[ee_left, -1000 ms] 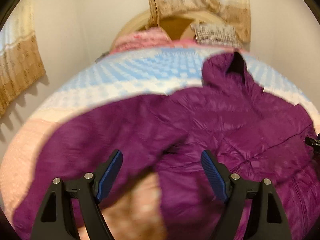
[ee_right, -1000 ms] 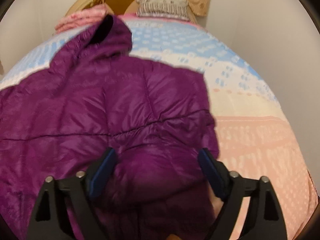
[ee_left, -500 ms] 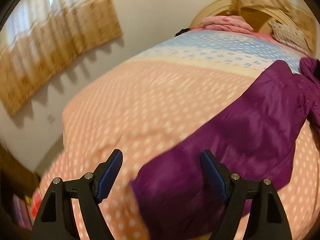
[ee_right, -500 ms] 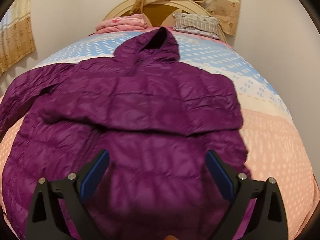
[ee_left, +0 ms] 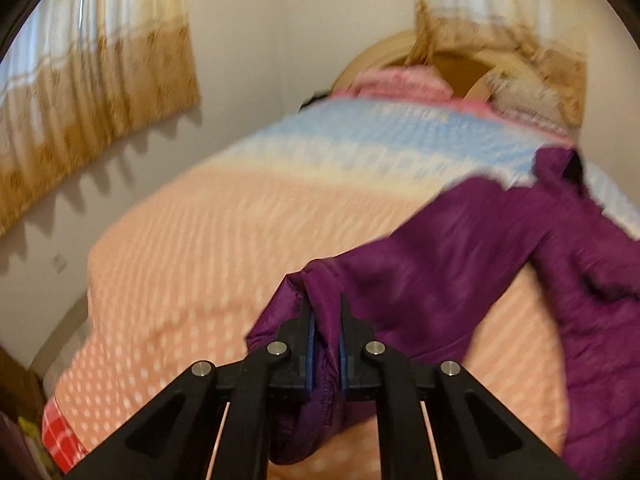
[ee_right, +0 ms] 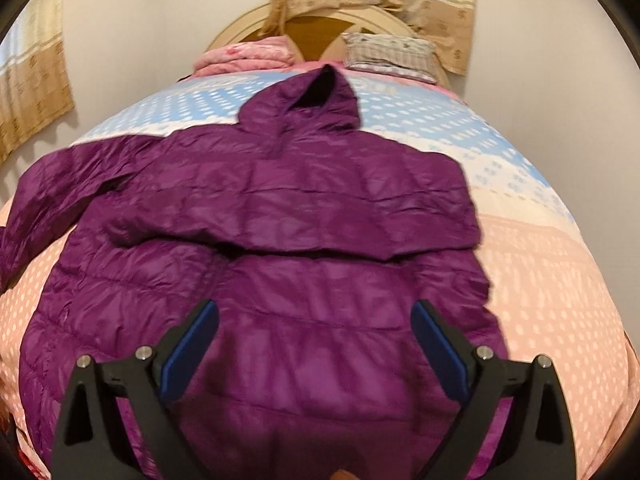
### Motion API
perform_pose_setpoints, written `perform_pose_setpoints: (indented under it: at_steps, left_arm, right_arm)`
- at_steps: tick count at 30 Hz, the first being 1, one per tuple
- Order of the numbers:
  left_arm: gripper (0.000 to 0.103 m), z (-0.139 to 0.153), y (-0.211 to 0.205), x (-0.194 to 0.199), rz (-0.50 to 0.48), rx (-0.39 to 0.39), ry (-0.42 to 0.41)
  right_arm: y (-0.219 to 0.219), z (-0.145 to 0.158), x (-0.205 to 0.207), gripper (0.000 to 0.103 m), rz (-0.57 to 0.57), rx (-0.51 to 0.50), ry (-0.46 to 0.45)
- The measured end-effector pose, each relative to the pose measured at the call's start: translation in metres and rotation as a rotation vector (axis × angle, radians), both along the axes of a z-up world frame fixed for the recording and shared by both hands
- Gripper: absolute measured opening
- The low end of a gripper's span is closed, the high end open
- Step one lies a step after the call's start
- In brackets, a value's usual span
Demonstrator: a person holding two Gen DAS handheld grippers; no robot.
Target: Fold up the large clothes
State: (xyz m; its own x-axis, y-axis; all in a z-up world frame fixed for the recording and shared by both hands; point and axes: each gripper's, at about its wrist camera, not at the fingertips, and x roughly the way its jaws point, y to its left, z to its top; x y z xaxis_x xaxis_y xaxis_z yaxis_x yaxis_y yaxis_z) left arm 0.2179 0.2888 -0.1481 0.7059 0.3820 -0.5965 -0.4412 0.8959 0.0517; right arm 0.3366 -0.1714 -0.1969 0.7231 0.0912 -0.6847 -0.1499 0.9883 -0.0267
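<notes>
A purple hooded puffer jacket [ee_right: 280, 248] is lying spread across the bed [ee_right: 560, 264], hood [ee_right: 316, 96] pointing toward the far headboard and hem toward the near edge. In the right wrist view, one sleeve appears to be lying folded across the chest, making a horizontal ridge, while the other sleeve [ee_right: 68, 184] is stretching out to the left over the bedspread.

The left gripper [ee_left: 324, 320] is pinching the cuff end of that outstretched sleeve [ee_left: 440, 264], its fingers [ee_left: 306, 344] drawn narrow with purple fabric bunched between them. The right gripper [ee_right: 316, 344] is hovering above the lower body of the jacket with fingers [ee_right: 188, 348] spread wide, holding nothing.

Judging by this, the step in hand is folding in the second sleeve. The next move calls for carrying the gripped cuff rightward across the chest and laying it flat over the other sleeve. The slippery, puffy shell is likely to spring back, so the free right gripper may be needed to press the body down while the sleeve is crossing.
</notes>
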Motion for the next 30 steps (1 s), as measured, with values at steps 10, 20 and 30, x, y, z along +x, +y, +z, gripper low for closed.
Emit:
perform_pose_setpoints:
  at_steps: [10, 20, 30]
  left_arm:
    - [0.007, 0.074, -0.138, 0.074, -0.304, 0.035, -0.118]
    - [0.007, 0.065, -0.310, 0.119, -0.609, -0.156, -0.064]
    - [0.058, 0.038, -0.376, 0.137, -0.631, -0.070, -0.046]
  right_arm:
    - [-0.047, 0.010, -0.003, 0.098, -0.105, 0.038, -0.012]
    - [-0.096, 0.006, -0.011, 0.098, -0.179, 0.071, -0.006]
    - [-0.106, -0.008, -0.015, 0.098, -0.179, 0.097, 0.027]
